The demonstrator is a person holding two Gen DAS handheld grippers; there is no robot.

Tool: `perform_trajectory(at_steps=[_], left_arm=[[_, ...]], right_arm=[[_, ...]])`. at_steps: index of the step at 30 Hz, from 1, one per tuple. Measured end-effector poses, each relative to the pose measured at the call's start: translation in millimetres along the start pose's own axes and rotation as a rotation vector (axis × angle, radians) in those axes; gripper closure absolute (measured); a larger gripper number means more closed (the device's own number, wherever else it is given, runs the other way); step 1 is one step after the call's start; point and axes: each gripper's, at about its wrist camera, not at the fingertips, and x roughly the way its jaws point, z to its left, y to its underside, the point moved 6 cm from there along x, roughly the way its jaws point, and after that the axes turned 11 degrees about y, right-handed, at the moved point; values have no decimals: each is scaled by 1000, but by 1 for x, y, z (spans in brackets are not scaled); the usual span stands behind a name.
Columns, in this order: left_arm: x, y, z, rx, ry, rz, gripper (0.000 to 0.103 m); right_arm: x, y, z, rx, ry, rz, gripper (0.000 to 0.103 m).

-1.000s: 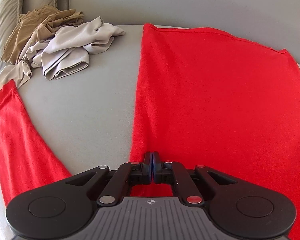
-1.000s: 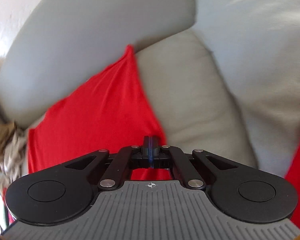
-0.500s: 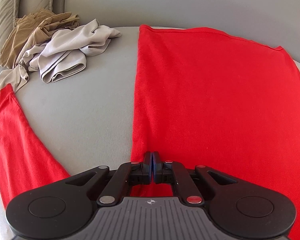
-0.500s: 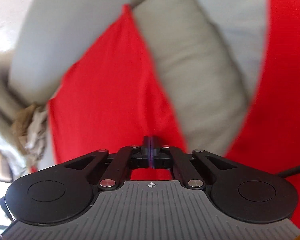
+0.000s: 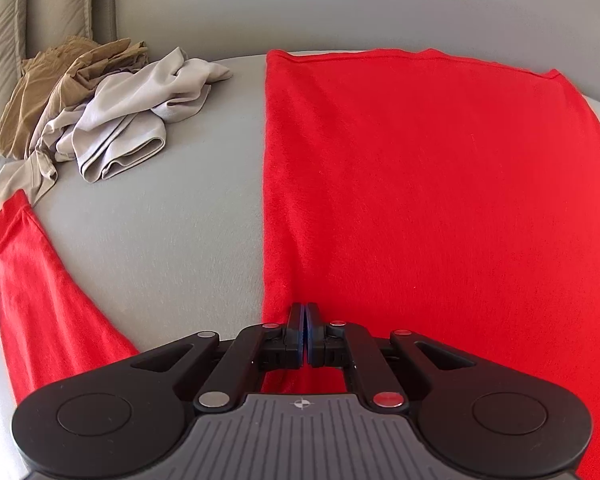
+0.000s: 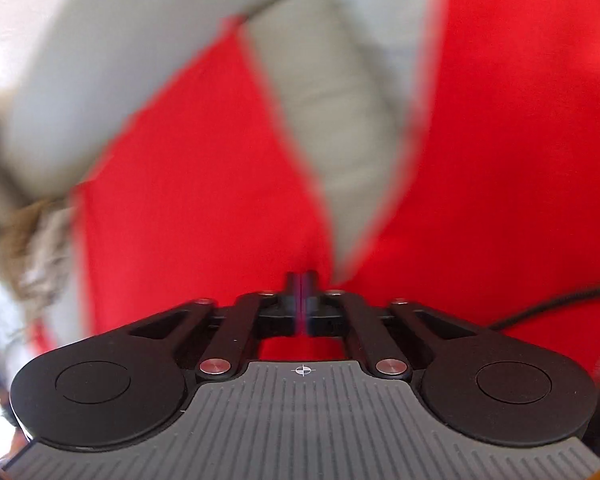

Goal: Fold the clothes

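A red long-sleeved shirt (image 5: 440, 184) lies spread flat on a grey sofa seat (image 5: 160, 232). One red sleeve (image 5: 40, 292) trails off to the left. My left gripper (image 5: 304, 312) is shut on the shirt's near left edge, low over the seat. My right gripper (image 6: 302, 280) is shut on red cloth (image 6: 188, 200) of the same shirt. The right wrist view is blurred by motion, and a second stretch of red fabric (image 6: 520, 140) fills its right side.
A crumpled pile of beige (image 5: 140, 124) and tan (image 5: 56, 88) clothes sits at the seat's back left. The grey sofa backrest (image 5: 340, 4) rises behind the shirt. A cushion (image 6: 332, 100) shows between the red folds. A black cable (image 6: 556, 304) runs at right.
The right gripper has swung with its red cloth, so more red fabric fills its view and the cushions have shifted up and left. The left gripper has moved only slightly, still shut on the shirt edge.
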Motion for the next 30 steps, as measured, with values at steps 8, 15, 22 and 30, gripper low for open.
perform_trajectory(at_steps=[8,15,22,30], left_arm=[[-75,14,-5,-46,97,-54,98],[-196,80,-39,-69,246,-177,94],[-197,152,-80,-43,281,-130,82],[-179,146,-81,-78,195,-183,60]], right_arm=[[-109,21,8,-81,-29,-135,93],[-191,116,8,-280,-158,-140,63],[-189,188,-13,-406,-107,-155,63],[-151,180,-16,-457,-10,-252,64]])
